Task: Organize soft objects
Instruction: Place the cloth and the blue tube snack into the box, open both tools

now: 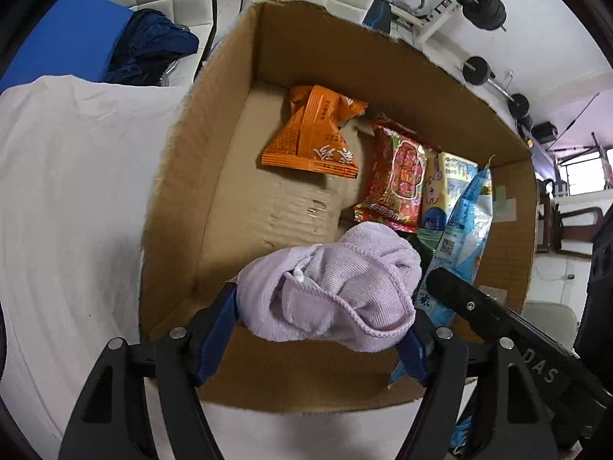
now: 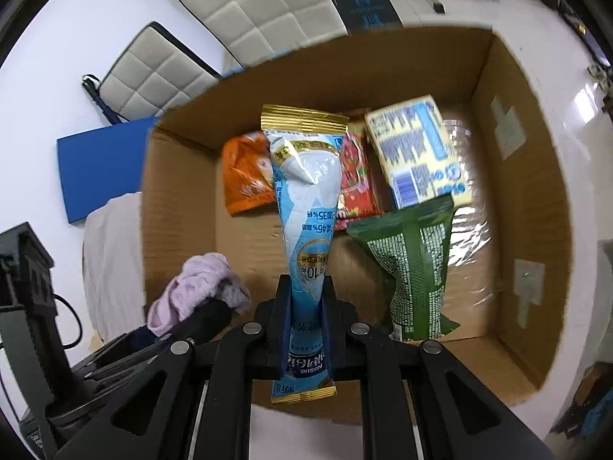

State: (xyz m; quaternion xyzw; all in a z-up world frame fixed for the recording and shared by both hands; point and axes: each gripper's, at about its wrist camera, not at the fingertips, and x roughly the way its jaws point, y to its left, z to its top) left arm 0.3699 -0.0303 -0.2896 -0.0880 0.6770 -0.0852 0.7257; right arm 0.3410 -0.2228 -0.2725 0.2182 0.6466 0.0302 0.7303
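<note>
An open cardboard box (image 1: 191,176) sits below both grippers. My left gripper (image 1: 325,306) is shut on a crumpled lilac cloth (image 1: 345,276), which hangs over the box's near left part; in the right wrist view that cloth (image 2: 195,283) shows at the lower left. My right gripper (image 2: 306,283) is shut on a long blue-and-white packet (image 2: 306,191) with gold ends, held over the middle of the box (image 2: 180,199). On the box floor lie an orange packet (image 1: 314,134), a red packet (image 1: 398,176), a yellow-and-blue pack (image 2: 417,149) and a green packet (image 2: 417,264).
The box stands beside a surface draped in white fabric (image 1: 69,191). A blue board (image 2: 99,165) and a dark blue garment (image 1: 153,46) lie past it. Padded chairs (image 2: 264,4) and barbell weights (image 1: 482,7) stand on the white floor beyond.
</note>
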